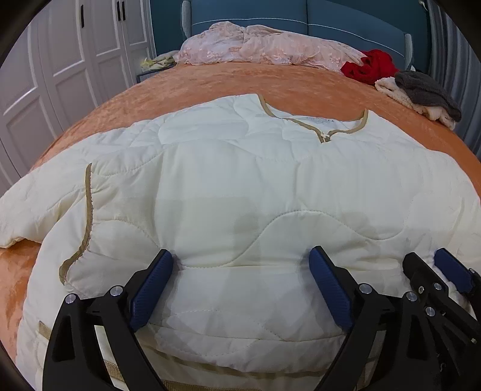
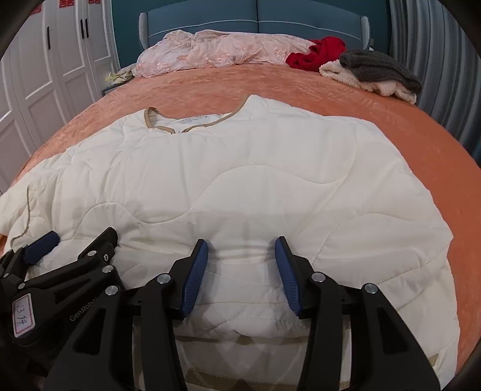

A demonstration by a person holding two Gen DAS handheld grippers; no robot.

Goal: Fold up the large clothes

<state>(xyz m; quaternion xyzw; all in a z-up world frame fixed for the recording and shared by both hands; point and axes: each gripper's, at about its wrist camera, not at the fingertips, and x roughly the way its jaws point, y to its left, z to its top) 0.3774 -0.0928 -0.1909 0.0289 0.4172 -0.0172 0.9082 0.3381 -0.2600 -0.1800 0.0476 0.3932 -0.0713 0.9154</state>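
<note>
A cream quilted jacket (image 1: 240, 180) with tan trim lies spread on the orange bedspread (image 1: 210, 81), its zipped collar (image 1: 324, 137) on the far side. Its near hem is doubled up into a thick fold under both grippers. My left gripper (image 1: 240, 254) stands wide open over that fold, its blue pads resting on the fabric far apart. Just to its right, my right gripper (image 2: 241, 242) is open about half as wide, with flat fabric (image 2: 240, 186) between its pads and nothing pinched. Each gripper also shows in the other's view: the right gripper (image 1: 436, 260), the left gripper (image 2: 81, 236).
A pink lace cover (image 2: 216, 48) is heaped by the blue headboard (image 2: 300, 15). A red garment (image 2: 318, 52) and a grey-and-cream fleece pile (image 2: 375, 72) lie at the far right corner. White wardrobe doors (image 1: 60, 60) stand along the left side.
</note>
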